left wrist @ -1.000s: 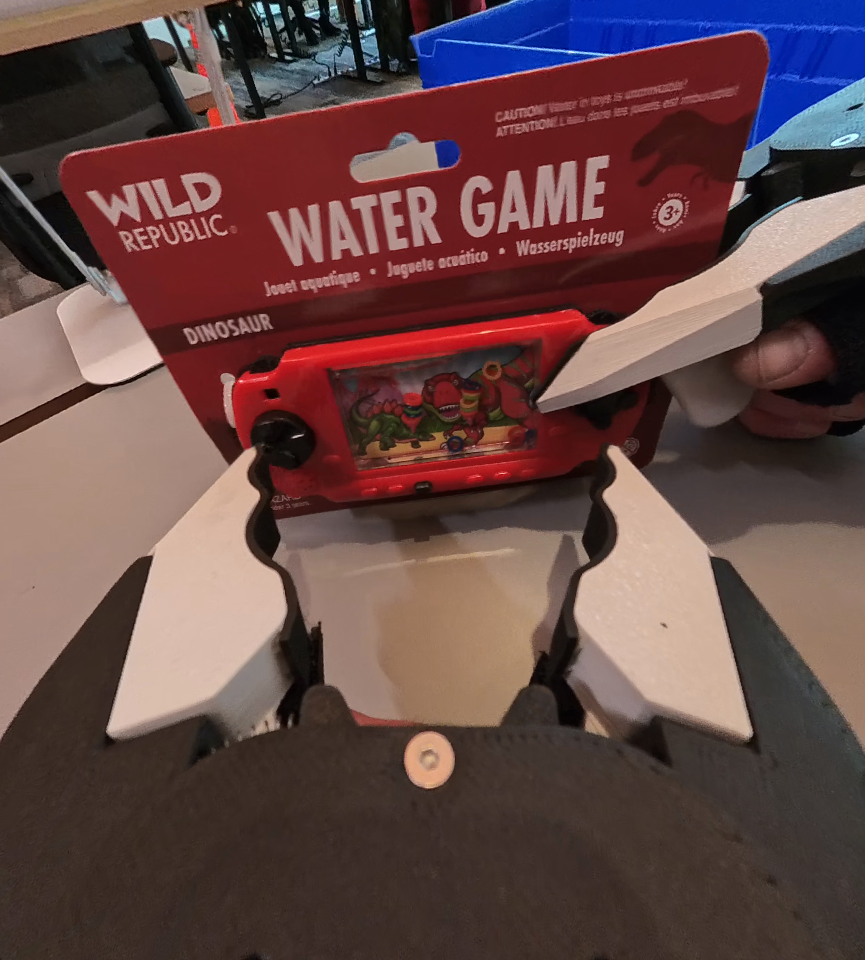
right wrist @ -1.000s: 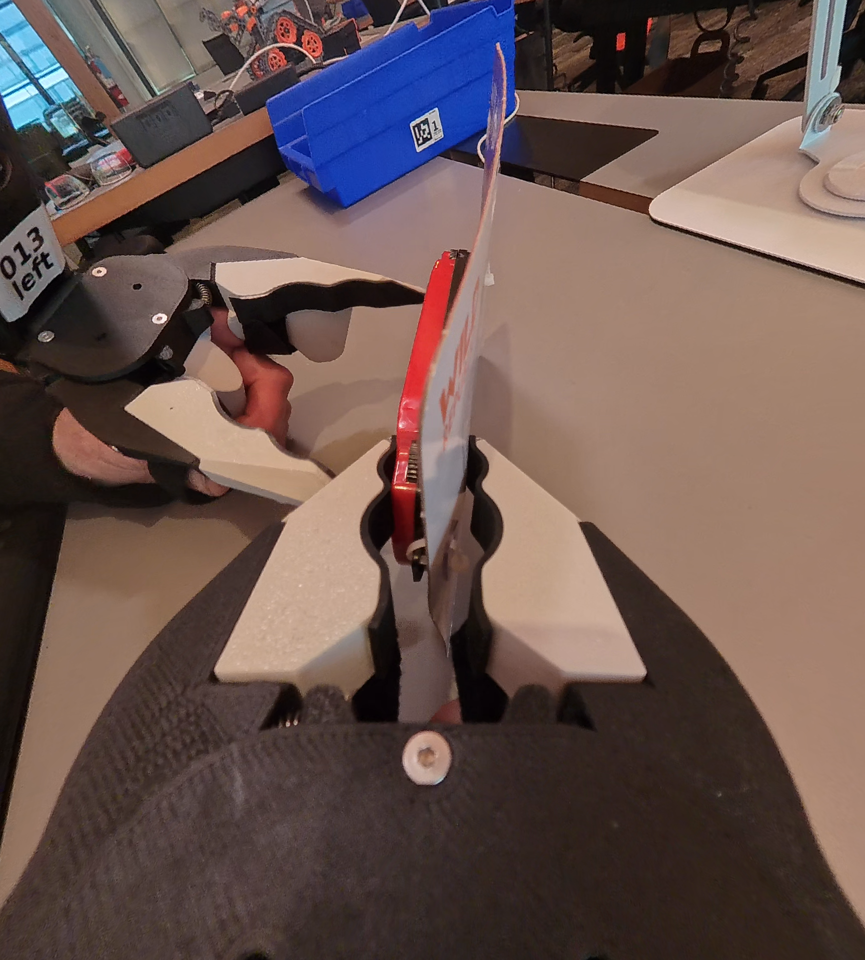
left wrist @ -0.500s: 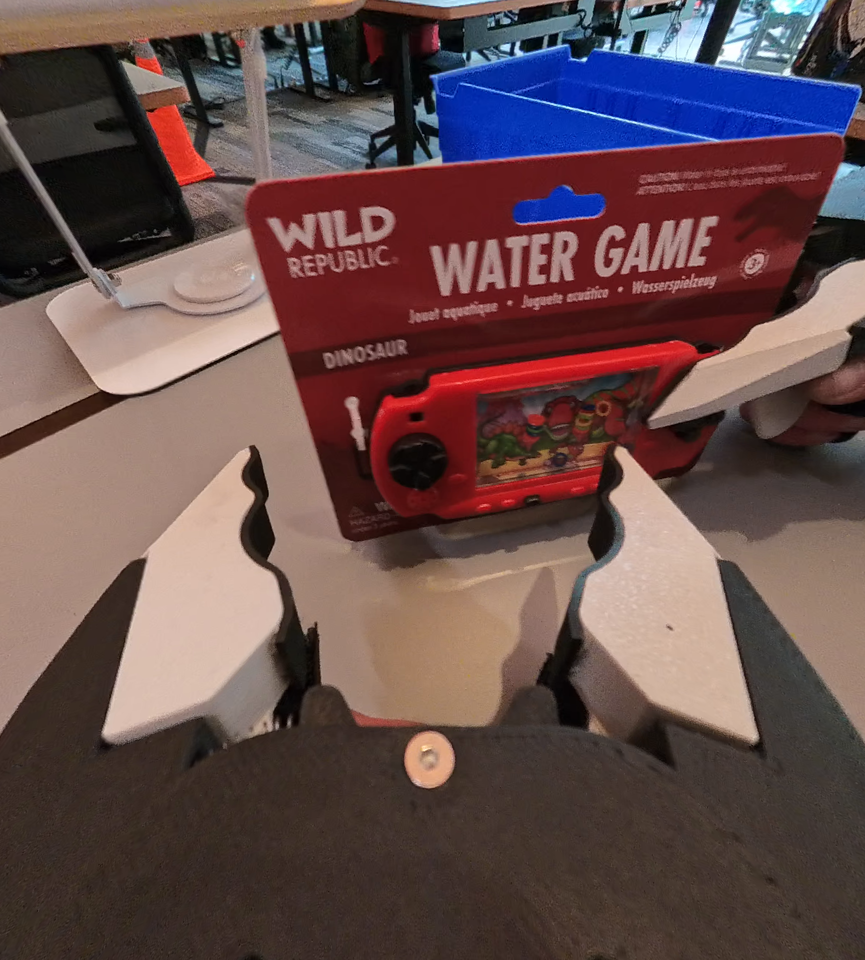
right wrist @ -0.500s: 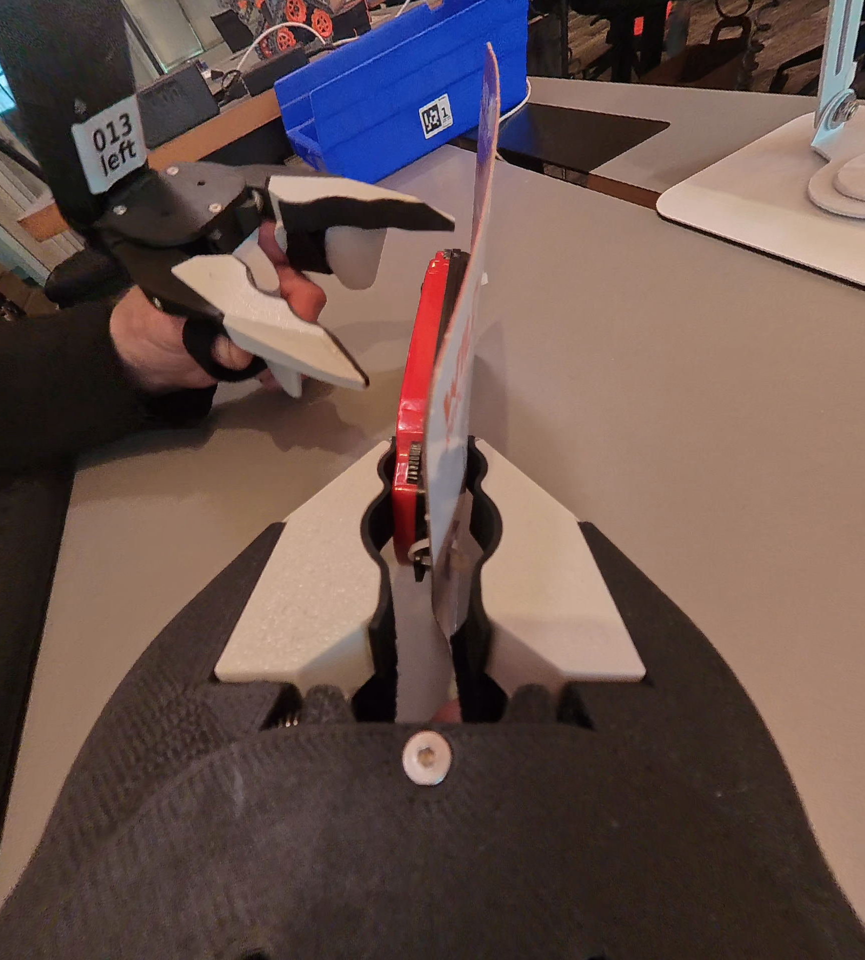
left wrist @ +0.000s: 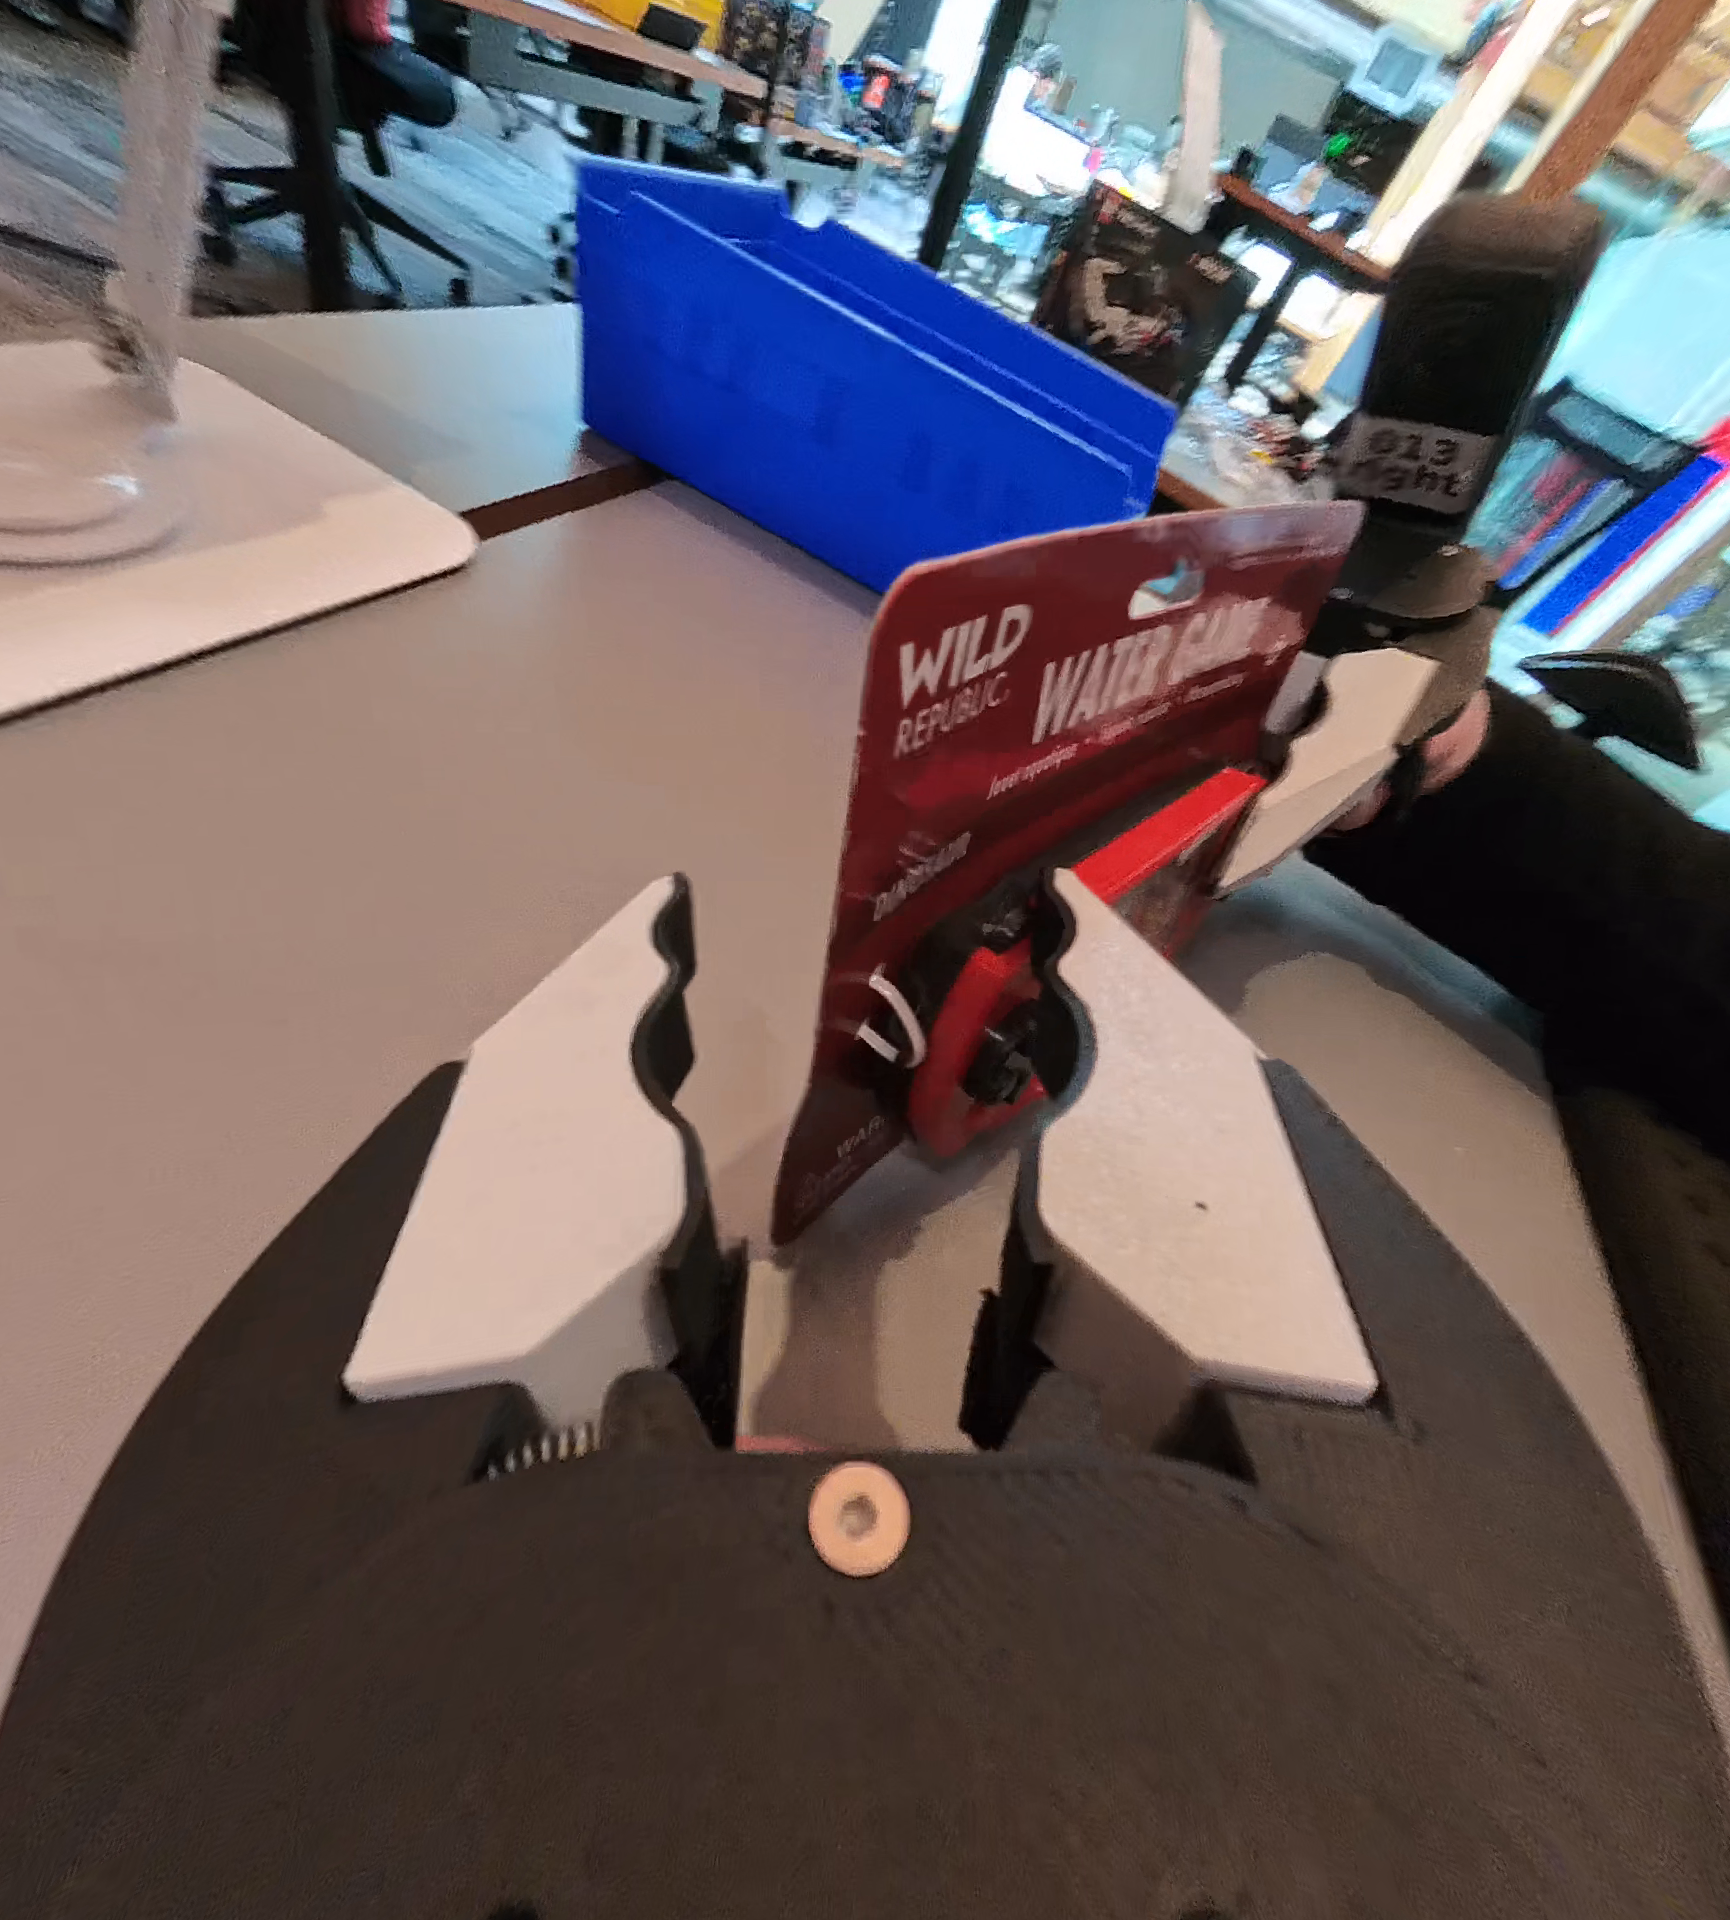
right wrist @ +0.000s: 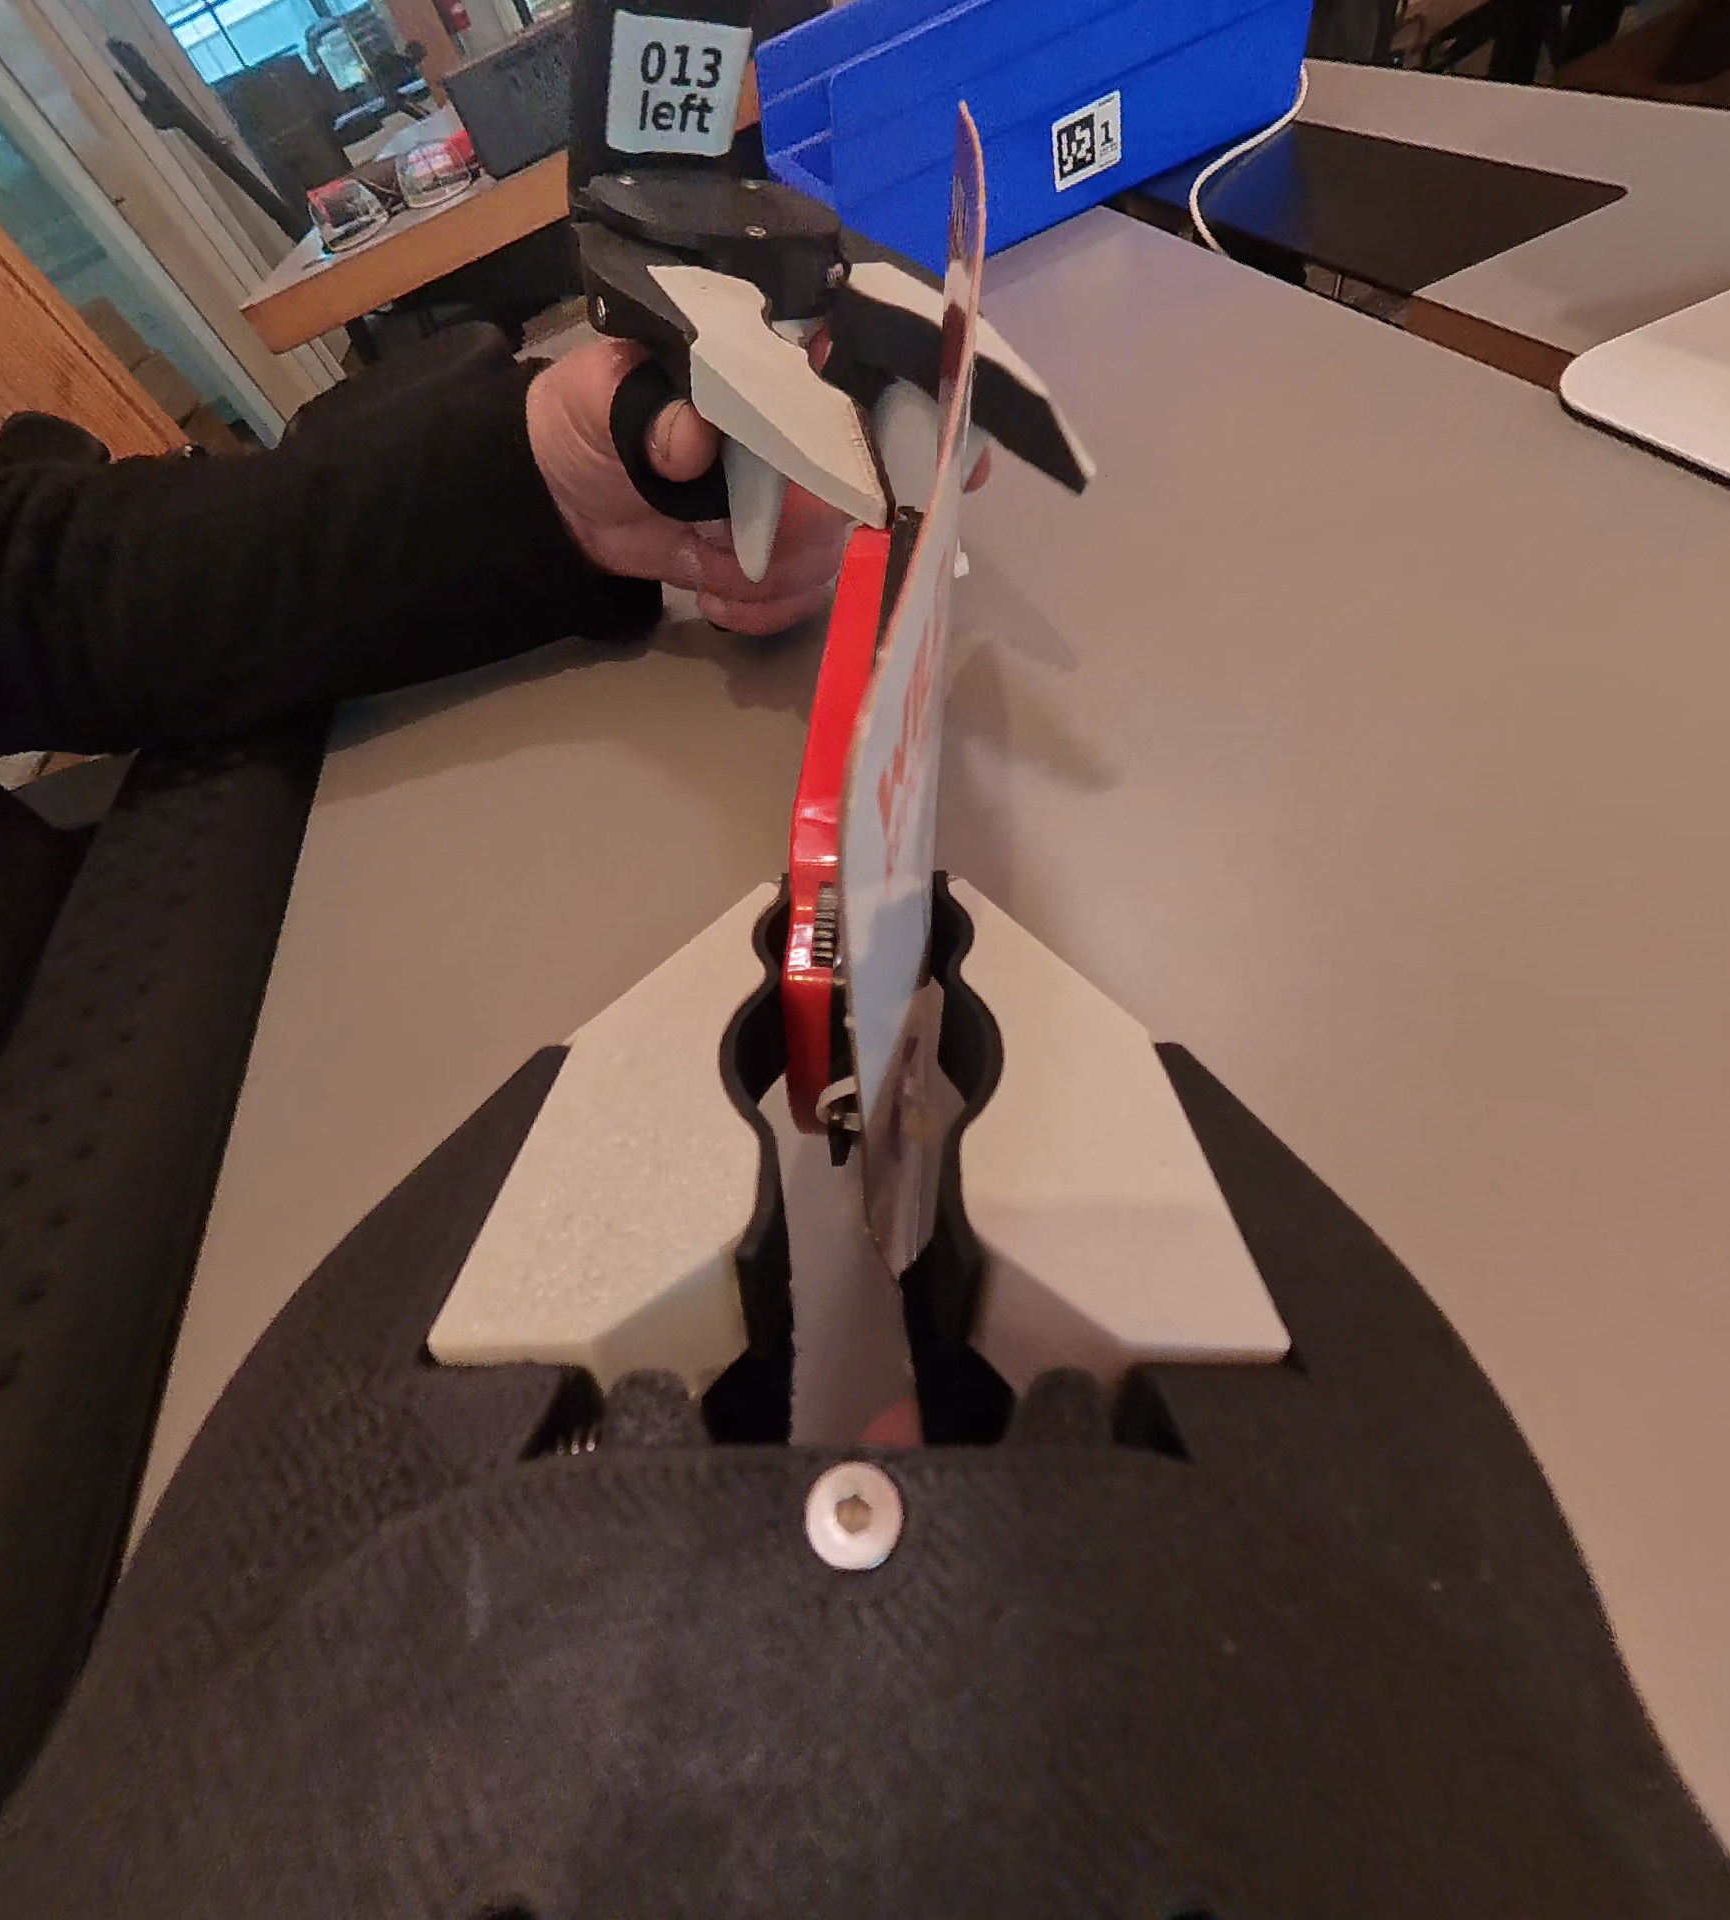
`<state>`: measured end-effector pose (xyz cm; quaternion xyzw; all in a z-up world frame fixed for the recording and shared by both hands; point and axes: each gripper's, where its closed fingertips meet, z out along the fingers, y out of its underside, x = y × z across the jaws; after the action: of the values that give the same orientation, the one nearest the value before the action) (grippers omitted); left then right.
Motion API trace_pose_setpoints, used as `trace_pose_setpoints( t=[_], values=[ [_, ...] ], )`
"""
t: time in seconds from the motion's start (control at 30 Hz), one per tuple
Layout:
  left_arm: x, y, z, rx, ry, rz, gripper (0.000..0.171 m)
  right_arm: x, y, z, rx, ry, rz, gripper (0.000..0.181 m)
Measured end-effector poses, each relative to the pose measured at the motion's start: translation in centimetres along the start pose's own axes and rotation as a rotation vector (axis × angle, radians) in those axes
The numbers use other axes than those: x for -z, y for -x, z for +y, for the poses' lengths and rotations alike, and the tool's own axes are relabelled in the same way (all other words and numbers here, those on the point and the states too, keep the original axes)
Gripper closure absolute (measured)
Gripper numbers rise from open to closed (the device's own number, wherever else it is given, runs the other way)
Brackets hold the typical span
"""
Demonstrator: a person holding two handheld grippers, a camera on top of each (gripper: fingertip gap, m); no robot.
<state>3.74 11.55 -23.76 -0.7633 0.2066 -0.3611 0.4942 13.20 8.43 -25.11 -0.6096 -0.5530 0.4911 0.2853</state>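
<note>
A red handheld water-game toy [left wrist: 1167, 847] on a red backing card [left wrist: 954, 727] stands upright on edge over the grey table [left wrist: 321, 831]. My right gripper [right wrist: 866, 904] is shut on one end of the toy [right wrist: 840, 748] and card [right wrist: 908, 790]. It shows at the card's far end in the left wrist view [left wrist: 1328, 769]. My left gripper [left wrist: 866, 914] is open, with the card's other end between its fingers. One finger [left wrist: 1152, 1091] is close beside the toy. In the right wrist view the left gripper [right wrist: 934, 457] straddles the card's far end.
A blue bin [left wrist: 840, 416] stands at the back of the table; it also shows in the right wrist view [right wrist: 996, 125]. A white stand base [left wrist: 165, 561] lies at the left. A person's dark sleeve [right wrist: 217, 582] and a black perforated surface [right wrist: 30, 987] are at the table's edge.
My left gripper swung round from facing the card's front to its end, and its open fingers now straddle that end. My right gripper kept its hold.
</note>
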Motion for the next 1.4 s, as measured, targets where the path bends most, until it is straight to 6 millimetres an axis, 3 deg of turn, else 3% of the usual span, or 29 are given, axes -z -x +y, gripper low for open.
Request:
trace_pose_setpoints(
  t=[0.13, 0.33, 0.5, 0.73, 0.9, 1.1, 1.4],
  values=[
    [0.0, -0.8, 0.1, 0.021, -0.002, 0.068, 0.155, 0.1, -0.4, 0.4, -0.008, 0.015, 0.015, 0.159],
    [0.1, -1.4, 0.5, 0.001, 0.009, 0.095, 0.168, 0.6, -1.4, 0.3, -0.03, 0.013, 0.081, 0.152],
    [0.0, -2.0, 0.8, 0.0, 0.011, 0.114, 0.171, 1.8, -2.6, 0.2, -0.033, 0.03, 0.232, 0.127],
    [-0.1, -2.7, 1.0, -0.021, 0.006, 0.124, 0.171, 3.2, -3.1, 0.9, -0.022, 0.075, 0.429, 0.109],
    [0.0, -2.7, 1.2, -0.018, 0.007, 0.113, 0.171, 5.0, -1.6, 1.3, 0.05, 0.076, 0.611, 0.102],
    [0.0, -2.7, 1.2, -0.013, 0.007, 0.11, 0.171, 3.6, 1.8, 1.7, 0.252, 0.113, 0.709, 0.107],
    [0.0, -3.8, 1.2, -0.058, -0.004, 0.118, 0.171, 2.2, 1.1, 3.2, 0.373, 0.212, 0.811, 0.118]
  ],
)
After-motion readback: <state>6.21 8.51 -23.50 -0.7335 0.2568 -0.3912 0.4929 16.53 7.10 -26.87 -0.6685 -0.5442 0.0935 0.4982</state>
